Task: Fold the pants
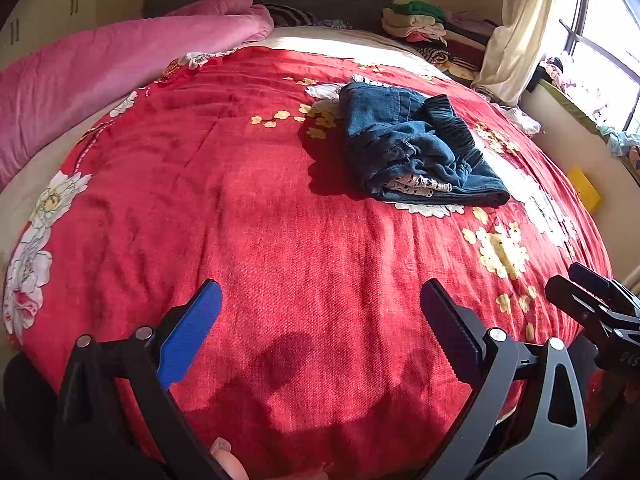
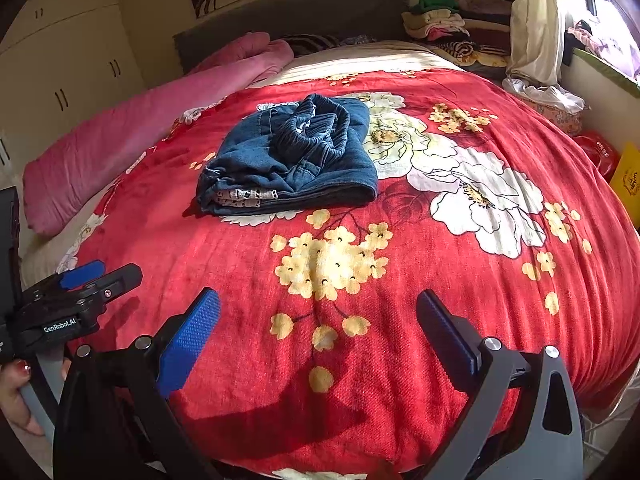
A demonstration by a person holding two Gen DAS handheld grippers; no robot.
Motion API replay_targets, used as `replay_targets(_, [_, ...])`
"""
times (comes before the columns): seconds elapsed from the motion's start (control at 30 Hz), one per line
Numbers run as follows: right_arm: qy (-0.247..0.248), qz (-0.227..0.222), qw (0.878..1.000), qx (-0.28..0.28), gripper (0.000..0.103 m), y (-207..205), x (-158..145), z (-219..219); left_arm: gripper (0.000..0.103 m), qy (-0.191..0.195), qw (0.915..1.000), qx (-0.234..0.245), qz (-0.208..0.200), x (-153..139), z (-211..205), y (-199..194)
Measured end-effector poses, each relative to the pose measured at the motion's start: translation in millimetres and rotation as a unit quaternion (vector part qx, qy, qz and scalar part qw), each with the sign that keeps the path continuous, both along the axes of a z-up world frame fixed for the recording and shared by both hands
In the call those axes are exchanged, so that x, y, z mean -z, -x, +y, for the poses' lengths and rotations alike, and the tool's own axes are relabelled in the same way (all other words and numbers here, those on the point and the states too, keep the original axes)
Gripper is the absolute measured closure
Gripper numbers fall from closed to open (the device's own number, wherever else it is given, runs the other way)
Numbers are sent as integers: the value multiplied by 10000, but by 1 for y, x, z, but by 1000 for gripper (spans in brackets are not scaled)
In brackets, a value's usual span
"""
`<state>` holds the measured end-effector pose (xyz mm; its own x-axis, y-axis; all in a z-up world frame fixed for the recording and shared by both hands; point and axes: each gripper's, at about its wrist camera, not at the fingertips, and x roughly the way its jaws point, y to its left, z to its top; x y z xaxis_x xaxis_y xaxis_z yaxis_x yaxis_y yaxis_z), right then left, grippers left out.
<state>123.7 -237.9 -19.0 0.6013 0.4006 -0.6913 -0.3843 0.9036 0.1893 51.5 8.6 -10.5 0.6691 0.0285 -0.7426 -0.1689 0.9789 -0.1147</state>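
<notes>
Dark blue denim pants point(image 1: 416, 148) lie folded into a thick bundle on the red floral blanket point(image 1: 248, 208), with the elastic waistband on top and a patterned lining showing at the near edge. The same pants point(image 2: 292, 160) sit mid-bed in the right wrist view. My left gripper point(image 1: 320, 312) is open over bare blanket, well short of the pants and to their left. My right gripper point(image 2: 318, 320) is open too, above the yellow flower print, nearer than the pants. Neither gripper holds anything. The right gripper point(image 1: 592, 304) shows at the left view's right edge, the left gripper point(image 2: 88, 280) at the right view's left edge.
A rolled pink quilt point(image 1: 100, 76) lies along the bed's left side. Stacked folded clothes point(image 2: 444, 24) sit at the headboard's right, by a cream curtain point(image 2: 536, 20) and window. White cupboards point(image 2: 60, 60) stand at left. A hand point(image 2: 16, 396) grips the left tool.
</notes>
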Motion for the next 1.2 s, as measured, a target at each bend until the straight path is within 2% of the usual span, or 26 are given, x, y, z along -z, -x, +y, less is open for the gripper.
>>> replay_targets(1.2, [49,1,10000,15,5,2,0,1,10,-170,9998,7,80,1,-2,-2])
